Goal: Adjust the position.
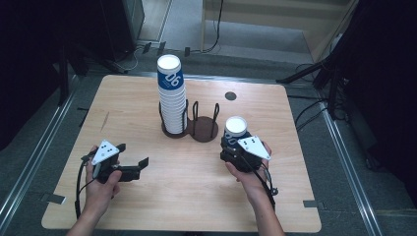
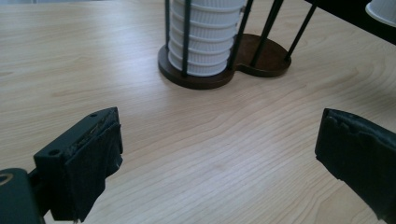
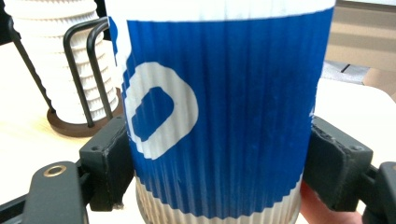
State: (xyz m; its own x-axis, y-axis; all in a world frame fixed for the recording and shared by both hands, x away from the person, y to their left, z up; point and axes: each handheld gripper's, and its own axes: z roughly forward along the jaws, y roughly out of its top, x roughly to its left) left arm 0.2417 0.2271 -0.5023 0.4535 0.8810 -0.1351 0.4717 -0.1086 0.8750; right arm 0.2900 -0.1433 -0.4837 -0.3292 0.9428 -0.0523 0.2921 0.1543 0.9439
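Counter: a light wooden counter (image 1: pixel 187 191) with rounded corners, grain running side to side, a small dark round spot (image 1: pixel 230 96) near its far edge
Room: grey floor around the counter, dark stands and cables at both sides, a pale ramp or step beyond the far edge
Cup holder: a dark brown double-ring holder (image 1: pixel 202 129) with black upright wires stands at the middle of the far half; its left ring carries a tall stack of cups (image 1: pixel 171 96), white ribbed sides below and a blue band at the top, bottoms up; its right ring stands bare
Left hand: comes in from the bottom left, holding the left tongs (image 1: pixel 142 164) low over the counter, pointed toward the right and roughly level
Left tongs state: jaws spread wide, nothing between them; in the left gripper view bare wood lies between the two black pads (image 2: pixel 93 163), with the holder ahead
Right hand: comes in from the bottom right, wrist angled inward, the right tongs (image 1: pixel 231 142) just right of the holder
Right tongs state: clamped on a single blue and white cup (image 3: pixel 219 116), pads pressed on both its sides
Cup: upside down, white base uppermost, held close beside the holder's bare ring; whether its rim touches the counter I cannot tell
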